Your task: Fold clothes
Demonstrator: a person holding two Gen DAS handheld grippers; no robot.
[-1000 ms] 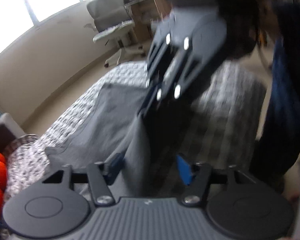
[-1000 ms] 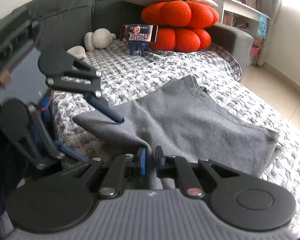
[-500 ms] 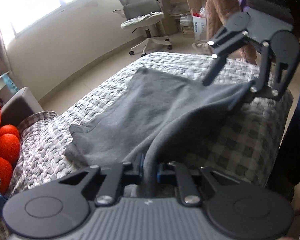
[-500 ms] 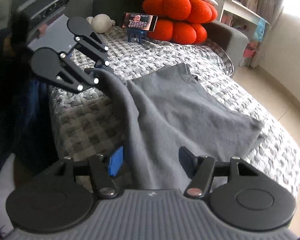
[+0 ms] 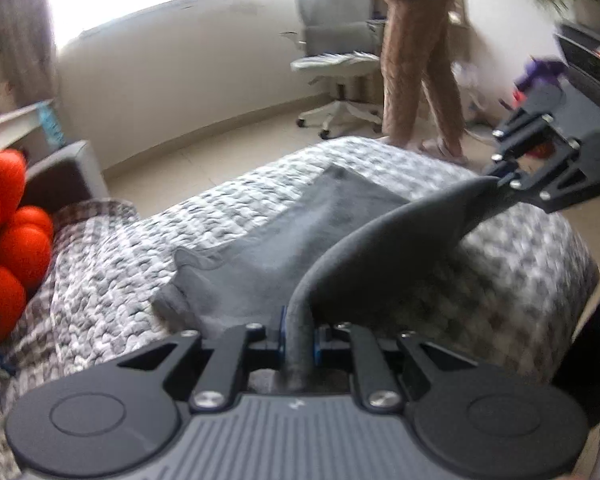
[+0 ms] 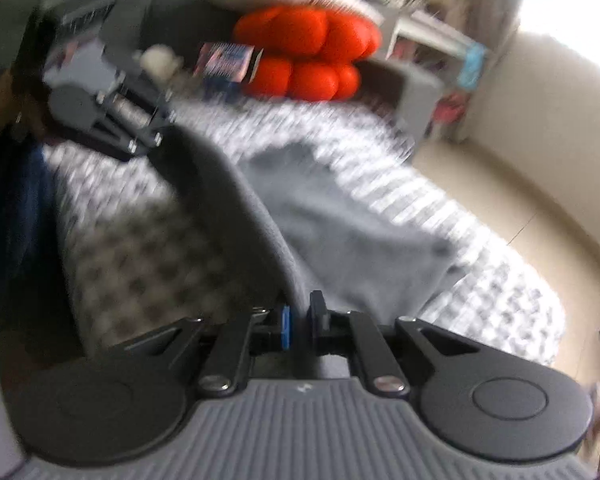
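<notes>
We read no writing anywhere. Our left gripper (image 5: pixel 298 334) and right gripper (image 6: pixel 300 322) each pinch the grey shirt's (image 5: pixel 284 240) lifted edge; the rest lies across the quilt's (image 5: pixel 112 264) near edge, beside orange cushions (image 6: pixel 308 56).

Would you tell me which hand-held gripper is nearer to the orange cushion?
Left. The left hand-held gripper grips the grey garment on the cushion's side; the right hand-held gripper holds its far end.
</notes>
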